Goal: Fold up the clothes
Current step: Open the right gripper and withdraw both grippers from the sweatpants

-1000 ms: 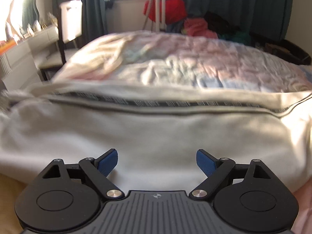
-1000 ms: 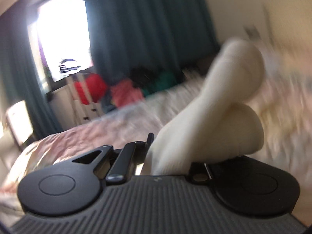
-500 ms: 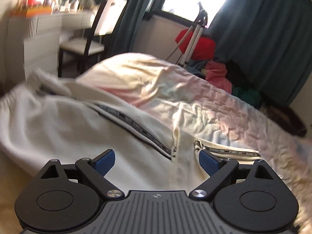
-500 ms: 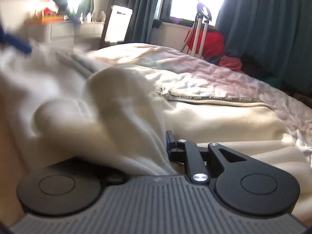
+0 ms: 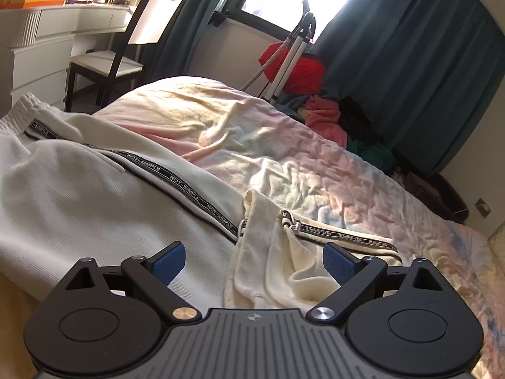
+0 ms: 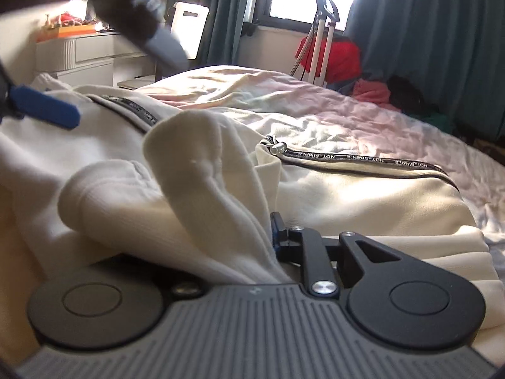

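Here, the near edge of the bed [image 5: 315,170] carries the cream trousers [image 5: 79,195], spread across it with the black lettered side stripe [image 5: 189,195] running away from the camera. The left gripper [image 5: 254,260] hovers over the fabric with its fingers [image 5: 169,260] spread wide and nothing between them. The right gripper [image 6: 249,240] has a bunched cream fold between its fingers; the jaws are opening, and whether the pads still press the cloth cannot be told. A second earlier that fold was lifted in the air; it now lies low on the trousers. Farther off, the pastel quilt covers the bed. Beyond its far edge stand a white chair [image 5: 132,47], a dresser [image 5: 38,38], a tripod [image 5: 290,50], a clothes pile [image 5: 318,117] and dark curtains [image 5: 410,63] beside the window.
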Demonstrator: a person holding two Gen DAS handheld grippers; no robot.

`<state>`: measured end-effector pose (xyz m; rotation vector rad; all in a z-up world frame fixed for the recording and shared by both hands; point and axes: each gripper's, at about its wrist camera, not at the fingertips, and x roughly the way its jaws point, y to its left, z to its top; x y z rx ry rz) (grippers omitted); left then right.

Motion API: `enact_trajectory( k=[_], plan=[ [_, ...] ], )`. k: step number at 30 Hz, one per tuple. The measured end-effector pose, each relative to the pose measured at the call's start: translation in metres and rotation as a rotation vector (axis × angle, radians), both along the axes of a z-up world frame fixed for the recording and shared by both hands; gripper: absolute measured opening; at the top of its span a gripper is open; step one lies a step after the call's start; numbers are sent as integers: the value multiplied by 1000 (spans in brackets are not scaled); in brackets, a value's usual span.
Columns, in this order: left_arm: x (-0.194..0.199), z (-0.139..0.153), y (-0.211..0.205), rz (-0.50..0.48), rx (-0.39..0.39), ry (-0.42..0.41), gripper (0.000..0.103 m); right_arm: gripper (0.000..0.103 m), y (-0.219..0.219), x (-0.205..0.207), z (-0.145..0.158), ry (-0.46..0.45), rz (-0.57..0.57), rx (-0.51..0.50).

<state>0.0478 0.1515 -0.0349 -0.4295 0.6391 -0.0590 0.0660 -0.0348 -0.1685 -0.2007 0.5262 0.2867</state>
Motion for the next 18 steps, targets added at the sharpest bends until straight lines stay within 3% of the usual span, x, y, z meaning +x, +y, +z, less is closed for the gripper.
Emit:
enact_trajectory(
  k=[2,4,7,10,14,18],
  plan=[
    [-1,1,1,0,-4,-13,95,35,-6,-4,7,43,64,19],
    [-2,3,-2,-7,-4,-20,95,66,-15,-12,16,98,150,40],
    [-6,4,-14,-41,33,-30,95,76,-37,-31,36,163,246,91],
    [-12,5,-32,-105,83,-50,93,76,-65,-47,55,214,274,164],
    [-20,4,-60,-196,154,-81,90,76,-113,-42,68,204,151,276],
    [-17,-11,-78,-238,217,-22,54,76,-149,-28,56,115,-40,269]
  ],
)
